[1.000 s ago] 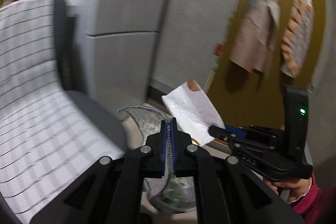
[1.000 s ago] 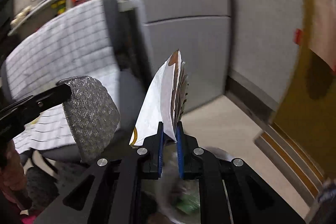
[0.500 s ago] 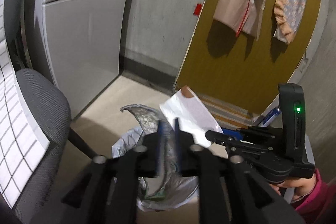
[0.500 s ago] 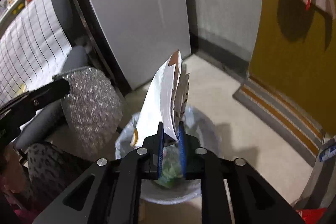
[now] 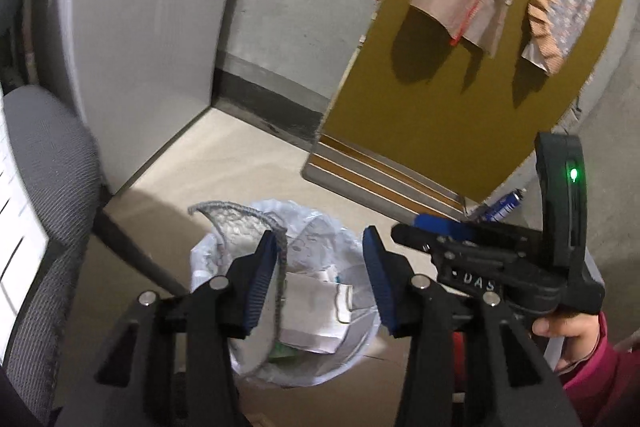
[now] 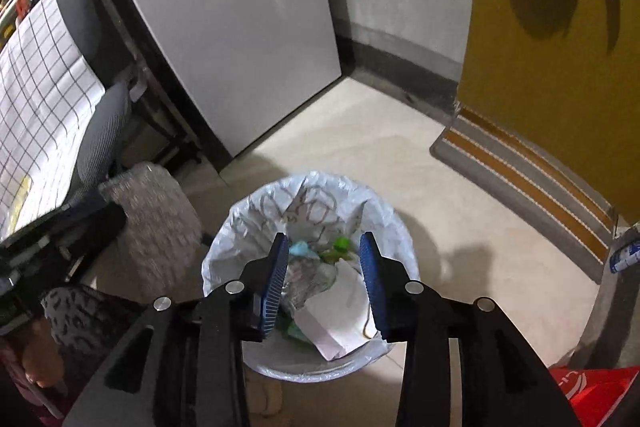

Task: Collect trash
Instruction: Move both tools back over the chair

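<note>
Over the lined trash bin (image 6: 310, 279) in the corner by the grey cabinet (image 6: 236, 39), I hold both grippers above the rim at the drop step of collecting trash. The right gripper (image 6: 323, 277) points steeply down into the bin, its jaws opening with nothing between them; the white paper wrapper (image 6: 338, 327) already lies inside the bin on the other rubbish. The left gripper (image 5: 320, 279) hangs over the bin's near side, its jaws opening too; the grey bubble-wrap sheet (image 5: 240, 223) leans against its left finger (image 5: 260, 279), unpinched, its top above the bin's far-left rim and its lower edge trailing into the liner. Seen from the right wrist, that sheet looks to sit beside the bin, not squarely over it. As I judge it, the next move calls for shaking or nudging the sheet clear so it falls inside, then lifting both grippers away from the bin.
</note>
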`<state>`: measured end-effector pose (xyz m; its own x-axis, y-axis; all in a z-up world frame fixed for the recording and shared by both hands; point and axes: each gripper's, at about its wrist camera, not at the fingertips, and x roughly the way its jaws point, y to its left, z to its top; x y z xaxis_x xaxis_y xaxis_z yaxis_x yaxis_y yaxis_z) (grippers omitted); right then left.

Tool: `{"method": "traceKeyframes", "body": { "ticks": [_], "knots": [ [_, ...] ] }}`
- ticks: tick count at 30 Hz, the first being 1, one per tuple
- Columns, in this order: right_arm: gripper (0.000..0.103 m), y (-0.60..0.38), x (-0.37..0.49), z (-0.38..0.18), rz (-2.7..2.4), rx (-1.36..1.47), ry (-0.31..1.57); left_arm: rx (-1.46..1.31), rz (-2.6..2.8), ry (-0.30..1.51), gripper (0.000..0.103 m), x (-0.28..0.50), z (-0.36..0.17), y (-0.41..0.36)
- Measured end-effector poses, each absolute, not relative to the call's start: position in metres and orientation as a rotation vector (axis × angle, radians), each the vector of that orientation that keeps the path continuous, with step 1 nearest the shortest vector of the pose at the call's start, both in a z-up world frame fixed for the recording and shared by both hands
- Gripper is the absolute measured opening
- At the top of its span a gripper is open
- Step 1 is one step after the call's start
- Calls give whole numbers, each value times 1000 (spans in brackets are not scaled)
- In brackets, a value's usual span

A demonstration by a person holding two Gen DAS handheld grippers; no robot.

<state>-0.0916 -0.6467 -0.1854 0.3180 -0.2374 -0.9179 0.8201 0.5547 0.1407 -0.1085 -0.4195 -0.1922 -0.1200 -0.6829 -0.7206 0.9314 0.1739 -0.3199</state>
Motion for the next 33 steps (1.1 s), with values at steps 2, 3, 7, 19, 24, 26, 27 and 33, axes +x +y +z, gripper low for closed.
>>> {"method": "traceKeyframes", "body": {
  "ticks": [2, 3, 7, 19, 24, 26, 27, 33],
  "knots": [
    [39, -652, -94, -183, -786, 683, 1005, 368, -1447, 925, 45, -117, -190, -426],
    [39, -654, -97, -180, -797, 683, 997, 384, -1455, 921, 53, -121, -189, -429],
    [39, -660, -105, -176, -816, 696, 975, 488, -1420, 899, 70, -130, -195, -438],
    [40, -655, -98, -170, -785, 678, 963, 659, -1249, 1018, 79, -109, -236, -435],
    [40, -656, -97, -168, -780, 671, 954, 504, -1399, 1011, 78, -113, -205, -434],
    [40, -657, -98, -167, -786, 675, 949, 479, -1454, 988, 78, -121, -192, -436],
    [40, -659, -99, -167, -790, 676, 945, 474, -1466, 979, 78, -123, -189, -436],
    [40, -660, -101, -165, -795, 679, 933, 437, -1446, 912, 79, -115, -162, -420]
  ]
}}
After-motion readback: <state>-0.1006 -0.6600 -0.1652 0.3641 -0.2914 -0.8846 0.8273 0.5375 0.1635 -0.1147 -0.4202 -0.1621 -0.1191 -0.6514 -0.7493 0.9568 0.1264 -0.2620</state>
